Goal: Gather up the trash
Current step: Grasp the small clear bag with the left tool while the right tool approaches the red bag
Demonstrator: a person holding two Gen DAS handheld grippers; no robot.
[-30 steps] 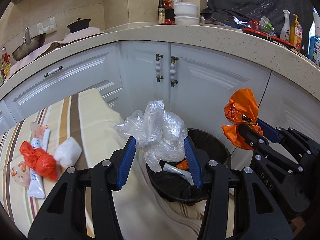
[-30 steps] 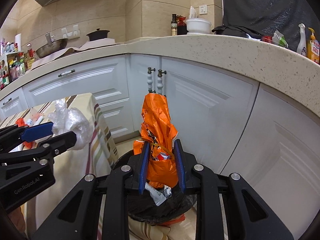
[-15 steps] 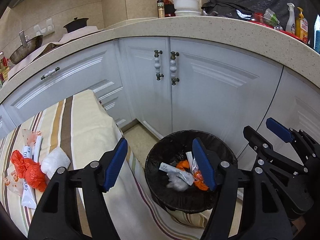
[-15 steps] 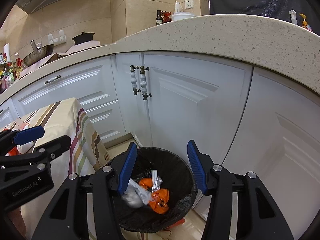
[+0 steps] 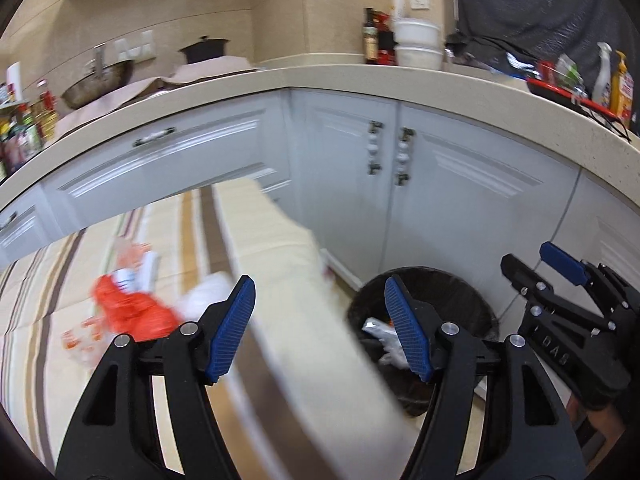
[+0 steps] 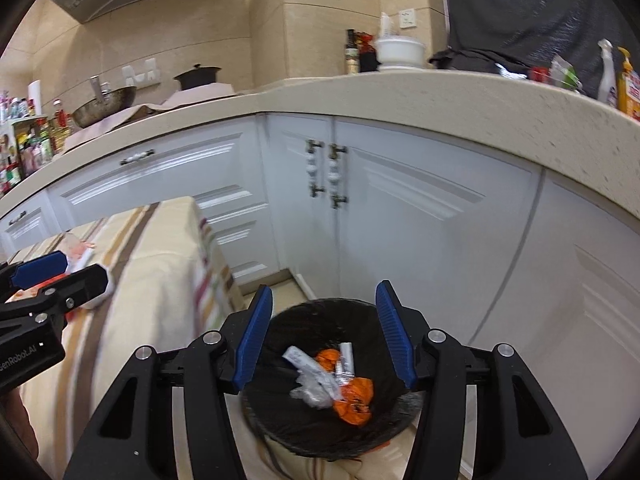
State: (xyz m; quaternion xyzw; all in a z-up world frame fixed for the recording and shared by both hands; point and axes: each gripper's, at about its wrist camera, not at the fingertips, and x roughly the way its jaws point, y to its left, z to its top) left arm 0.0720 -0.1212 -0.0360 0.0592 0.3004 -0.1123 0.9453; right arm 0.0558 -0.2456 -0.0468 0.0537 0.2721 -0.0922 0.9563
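Note:
A black trash bin (image 6: pixel 332 420) stands on the floor by the white cabinets; it also shows in the left wrist view (image 5: pixel 460 300). Inside lie a clear plastic bag (image 6: pixel 314 394), an orange bag (image 6: pixel 356 400) and white wrappers. My right gripper (image 6: pixel 324 330) is open and empty above the bin. My left gripper (image 5: pixel 320 326) is open and empty over the table's edge, left of the bin. On the striped tablecloth (image 5: pixel 80 360) lie a red-orange bag (image 5: pixel 132 314), a white wad (image 5: pixel 208 292) and wrappers (image 5: pixel 140 268), blurred.
White cabinet doors (image 6: pixel 400 220) stand close behind the bin under a beige countertop (image 6: pixel 440 96) with bottles, bowls and a wok. The table with its hanging cloth (image 6: pixel 160 280) is left of the bin.
Both grippers opened and dropped the clear bag and the orange bag into the bin. The left gripper has since swung left toward the table.

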